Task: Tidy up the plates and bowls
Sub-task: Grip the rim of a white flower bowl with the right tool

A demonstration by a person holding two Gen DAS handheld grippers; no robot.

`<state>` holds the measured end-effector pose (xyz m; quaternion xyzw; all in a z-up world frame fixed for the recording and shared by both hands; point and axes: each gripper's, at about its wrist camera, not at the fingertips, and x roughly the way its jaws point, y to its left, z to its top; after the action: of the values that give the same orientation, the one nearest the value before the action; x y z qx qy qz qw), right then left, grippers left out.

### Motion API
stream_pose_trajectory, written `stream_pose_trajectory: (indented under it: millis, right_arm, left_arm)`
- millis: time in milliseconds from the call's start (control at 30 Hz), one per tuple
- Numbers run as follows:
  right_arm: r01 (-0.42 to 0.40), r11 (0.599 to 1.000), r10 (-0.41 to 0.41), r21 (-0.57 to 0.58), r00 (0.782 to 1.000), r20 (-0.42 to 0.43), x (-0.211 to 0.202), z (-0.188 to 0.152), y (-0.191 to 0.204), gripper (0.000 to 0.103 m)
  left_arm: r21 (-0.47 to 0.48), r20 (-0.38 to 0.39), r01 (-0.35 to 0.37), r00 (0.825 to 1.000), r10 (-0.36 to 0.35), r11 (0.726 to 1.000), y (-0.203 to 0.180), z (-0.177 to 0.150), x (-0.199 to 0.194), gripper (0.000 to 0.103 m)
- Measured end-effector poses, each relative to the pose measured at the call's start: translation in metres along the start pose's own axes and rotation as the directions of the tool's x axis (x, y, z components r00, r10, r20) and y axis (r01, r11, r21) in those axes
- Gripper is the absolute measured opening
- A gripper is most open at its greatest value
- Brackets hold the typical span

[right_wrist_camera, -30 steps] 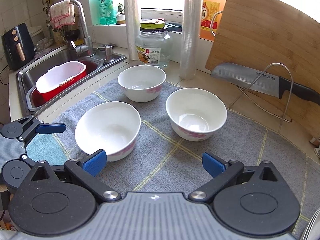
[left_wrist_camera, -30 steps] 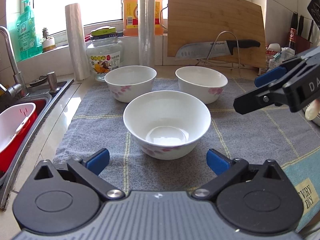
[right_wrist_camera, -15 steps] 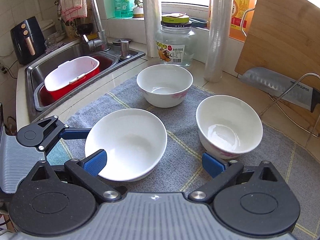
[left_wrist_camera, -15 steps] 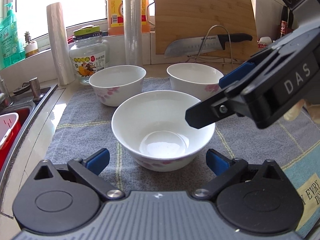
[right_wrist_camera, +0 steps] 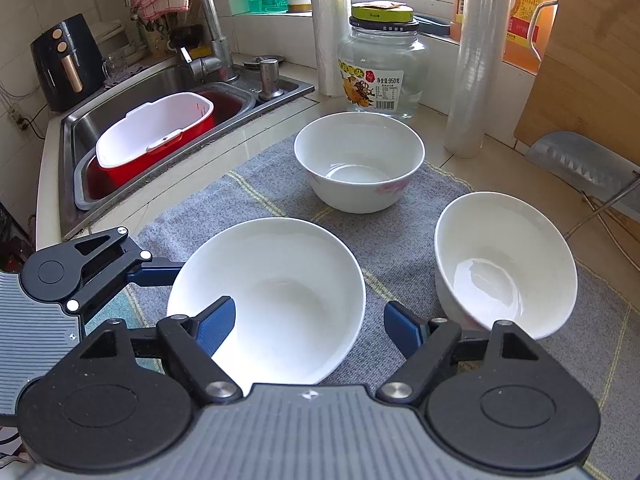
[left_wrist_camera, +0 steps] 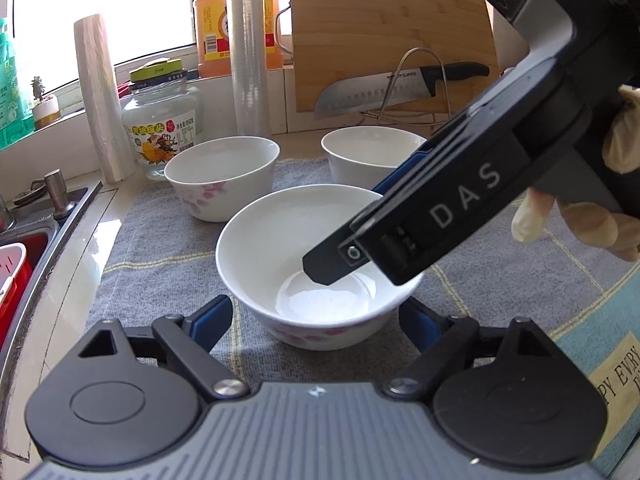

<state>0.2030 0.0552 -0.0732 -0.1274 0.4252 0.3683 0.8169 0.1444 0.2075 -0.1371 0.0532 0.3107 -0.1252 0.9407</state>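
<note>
Standing upright with its mouth turned upward, the nearest bowl [left_wrist_camera: 316, 264] is seen on the grey cloth [left_wrist_camera: 160, 240]; being round, it shows no long axis; the left gripper [left_wrist_camera: 316, 316], whose jaws have just been closing, is placed around its base, contact unclear; the right gripper [right_wrist_camera: 308, 320], also just closing, straddles its rim, one finger [right_wrist_camera: 216, 324] inside, nothing visibly clamped.

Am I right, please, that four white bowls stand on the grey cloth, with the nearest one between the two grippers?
Not quite: the right wrist view shows three white bowls, not four. The nearest bowl, the far bowl and the right-hand bowl stand on the grey cloth. The nearest is indeed between the left gripper and right gripper.
</note>
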Motion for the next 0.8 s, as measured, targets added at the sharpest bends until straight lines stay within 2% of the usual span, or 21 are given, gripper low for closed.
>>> stream_pose_trajectory:
  millis: [333, 800]
  right_arm:
    - [-0.052, 0.999, 0.052, 0.012, 0.998, -0.019, 0.006, 0.004, -0.003, 0.072]
    - [-0.047, 0.999, 0.048, 0.015, 0.999, -0.007, -0.005, 0.0, -0.001, 0.072]
  left_arm:
    - [0.016, 0.001, 0.015, 1.0, -0.015, 1.0, 0.0, 0.001, -0.002, 0.085]
    - [0.047, -0.009, 0.011, 1.0, -0.01, 0.999, -0.006, 0.008, -0.011, 0.084]
